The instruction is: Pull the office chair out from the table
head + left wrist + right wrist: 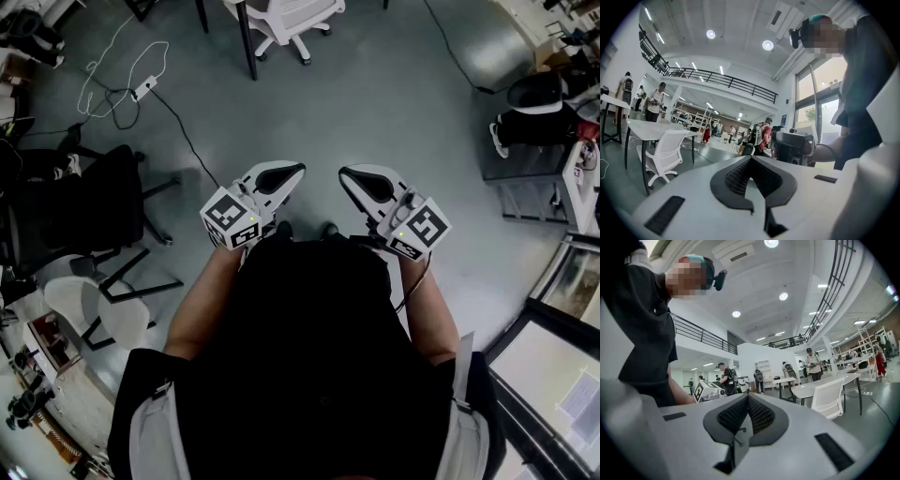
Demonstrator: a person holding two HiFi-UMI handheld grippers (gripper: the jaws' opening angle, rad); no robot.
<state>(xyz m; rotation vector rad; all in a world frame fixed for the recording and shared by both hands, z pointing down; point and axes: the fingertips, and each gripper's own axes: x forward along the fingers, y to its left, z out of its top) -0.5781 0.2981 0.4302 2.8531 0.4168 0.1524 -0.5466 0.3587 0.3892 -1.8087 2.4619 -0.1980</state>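
Grey floor (375,103) crossed by a black cable (187,139) is seen before the white slat-backed office chair (291,21), drawn up at its desk (647,127); left tool (292,172) and right tool (349,174) are pressed together, empty.

The head view looks steeply down from above the person's chest onto the grey floor (375,103). The white office chair (291,23) sits at its top edge, well ahead of both grippers. The left gripper view looks level along the left gripper (751,158) from just behind its closed jaws, with the chair (665,152) low on the left, well off, under its desk (651,129). The right gripper view looks level along the right gripper (747,394), with the chair (829,399) low on the right. All three views share the chair. Each gripper view also catches the other gripper on the side away from the chair.
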